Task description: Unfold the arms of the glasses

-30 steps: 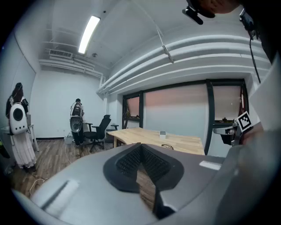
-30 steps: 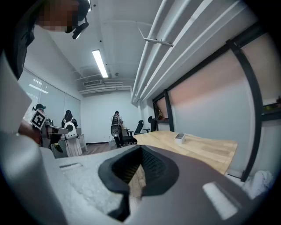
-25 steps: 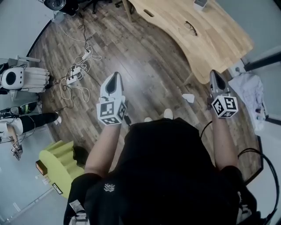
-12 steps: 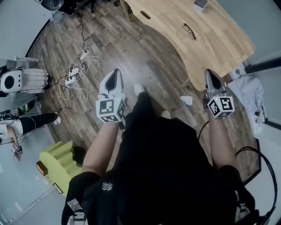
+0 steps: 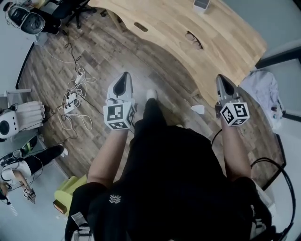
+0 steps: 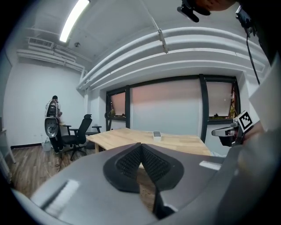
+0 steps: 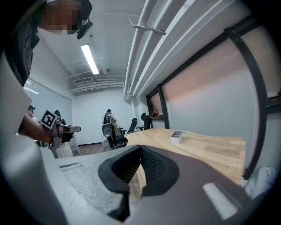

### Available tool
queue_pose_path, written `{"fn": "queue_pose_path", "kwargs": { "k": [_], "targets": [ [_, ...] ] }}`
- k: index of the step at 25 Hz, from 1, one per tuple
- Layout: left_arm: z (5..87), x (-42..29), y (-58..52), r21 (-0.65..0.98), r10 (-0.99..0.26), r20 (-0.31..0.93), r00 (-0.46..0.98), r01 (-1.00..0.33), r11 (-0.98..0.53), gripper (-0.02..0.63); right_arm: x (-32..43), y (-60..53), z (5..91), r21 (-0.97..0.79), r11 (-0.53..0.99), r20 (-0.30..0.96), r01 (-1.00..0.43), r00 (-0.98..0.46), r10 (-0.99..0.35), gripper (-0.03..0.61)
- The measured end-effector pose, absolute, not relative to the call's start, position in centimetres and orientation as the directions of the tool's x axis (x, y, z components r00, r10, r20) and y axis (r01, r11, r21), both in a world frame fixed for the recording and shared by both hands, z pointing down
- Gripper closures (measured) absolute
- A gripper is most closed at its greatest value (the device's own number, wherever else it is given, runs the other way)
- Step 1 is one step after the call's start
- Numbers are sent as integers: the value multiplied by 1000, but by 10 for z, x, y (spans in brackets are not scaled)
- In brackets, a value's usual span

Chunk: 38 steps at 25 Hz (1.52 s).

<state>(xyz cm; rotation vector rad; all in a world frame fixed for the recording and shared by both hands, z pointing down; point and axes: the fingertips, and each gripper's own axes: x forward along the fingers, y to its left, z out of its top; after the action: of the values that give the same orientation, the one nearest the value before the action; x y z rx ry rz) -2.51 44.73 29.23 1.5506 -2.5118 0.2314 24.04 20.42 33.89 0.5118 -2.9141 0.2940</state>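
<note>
Dark-framed glasses [image 5: 194, 40] lie folded on the light wooden table [image 5: 230, 47], far ahead of both grippers in the head view. My left gripper [image 5: 123, 78] is held over the wood floor, short of the table edge, its jaws shut and empty. My right gripper [image 5: 222, 79] is near the table's right corner, also shut with nothing in it. In the left gripper view the pads [image 6: 131, 159] meet at the tip, with the table [image 6: 175, 141] beyond. The right gripper view shows the same closed pads [image 7: 151, 163]. Neither gripper view shows the glasses.
A small white box [image 5: 201, 4] stands at the table's far side. Cables and power strips [image 5: 71, 96] lie on the floor at left, and a white scrap [image 5: 198, 109] lies by the table leg. An office chair [image 6: 78, 134] stands beyond the table. A light garment [image 5: 263, 89] sits at right.
The person has stepped toward the table. Both grippers moved forward with them, still shut and empty, and the table and glasses now sit closer.
</note>
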Motion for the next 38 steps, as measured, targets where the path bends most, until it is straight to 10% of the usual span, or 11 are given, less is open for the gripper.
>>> {"fn": "queue_pose_path", "kwargs": {
  "k": [16, 38],
  "targets": [
    [295, -205, 318, -10, -957, 237, -168, -985, 170, 607, 101, 144, 318, -120, 799, 262, -589, -795, -547, 578],
    [288, -166, 116, -134, -948, 271, 165, -969, -207, 607, 132, 33, 347, -204, 635, 264, -745, -666, -697, 578]
  ]
}}
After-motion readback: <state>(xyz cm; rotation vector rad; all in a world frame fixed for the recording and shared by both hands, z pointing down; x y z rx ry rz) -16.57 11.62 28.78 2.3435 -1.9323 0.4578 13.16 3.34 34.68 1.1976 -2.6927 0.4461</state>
